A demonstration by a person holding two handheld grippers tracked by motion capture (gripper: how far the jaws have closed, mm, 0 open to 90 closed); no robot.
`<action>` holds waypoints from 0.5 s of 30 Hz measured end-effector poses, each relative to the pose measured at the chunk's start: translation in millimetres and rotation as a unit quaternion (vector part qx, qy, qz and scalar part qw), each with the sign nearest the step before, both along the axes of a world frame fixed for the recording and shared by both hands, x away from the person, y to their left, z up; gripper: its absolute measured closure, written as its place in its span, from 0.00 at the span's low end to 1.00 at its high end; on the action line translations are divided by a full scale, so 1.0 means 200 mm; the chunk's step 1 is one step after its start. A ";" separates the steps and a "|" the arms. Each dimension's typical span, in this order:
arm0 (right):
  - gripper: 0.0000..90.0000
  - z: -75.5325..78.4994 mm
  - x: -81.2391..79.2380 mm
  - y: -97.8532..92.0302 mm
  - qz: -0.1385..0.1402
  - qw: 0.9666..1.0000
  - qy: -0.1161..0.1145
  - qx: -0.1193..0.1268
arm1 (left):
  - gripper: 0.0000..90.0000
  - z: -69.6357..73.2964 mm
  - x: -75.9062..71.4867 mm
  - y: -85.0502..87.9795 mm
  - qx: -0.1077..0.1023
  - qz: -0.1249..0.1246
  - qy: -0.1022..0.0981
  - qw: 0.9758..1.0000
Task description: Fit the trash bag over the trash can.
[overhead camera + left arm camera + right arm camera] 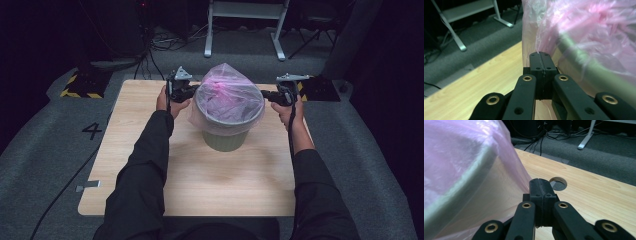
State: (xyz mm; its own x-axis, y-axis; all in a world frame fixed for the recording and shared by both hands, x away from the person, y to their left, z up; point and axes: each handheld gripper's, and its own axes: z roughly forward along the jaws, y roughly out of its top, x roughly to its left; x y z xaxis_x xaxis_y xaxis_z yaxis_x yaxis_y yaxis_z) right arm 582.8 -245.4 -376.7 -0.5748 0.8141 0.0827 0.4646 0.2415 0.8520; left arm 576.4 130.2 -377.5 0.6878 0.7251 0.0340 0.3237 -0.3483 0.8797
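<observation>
A small green bin (pixel 225 140) stands in the middle of the wooden table (pixel 200 185). A thin pink plastic bag (pixel 227 92) lines it, bulges up above the rim and folds down over its outside. My left gripper (pixel 192 92) is at the bag's left side, shut with the film pinched at its tip (pixel 540 53). My right gripper (pixel 265 95) is at the bag's right side, also shut, and the bag's edge (pixel 461 157) runs into its closed jaws (pixel 539 181). The bin's rim (pixel 584 62) shows through the film.
A round cable hole (pixel 558 183) is cut in the table just beyond the right gripper. On the grey carpet behind the table are a white desk frame (pixel 245 25), cables and yellow-black striped plates (pixel 80 85). A cable trails off the table's left.
</observation>
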 end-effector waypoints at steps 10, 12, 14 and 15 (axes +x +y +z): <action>1.00 -0.03 0.01 0.03 0.024 0.999 0.016 0.019 | 1.00 -0.06 0.02 -0.03 -0.004 -0.042 0.053 0.998; 1.00 -0.04 0.01 0.03 0.030 0.999 0.021 0.018 | 1.00 -0.05 0.01 -0.02 0.001 -0.046 0.052 0.998; 1.00 -0.05 0.01 0.02 0.038 0.999 0.028 0.021 | 1.00 -0.04 -0.01 -0.01 0.005 -0.055 0.050 0.997; 1.00 -0.05 0.01 0.02 0.040 0.998 0.033 0.024 | 1.00 -0.04 -0.02 0.00 0.004 -0.058 0.050 0.997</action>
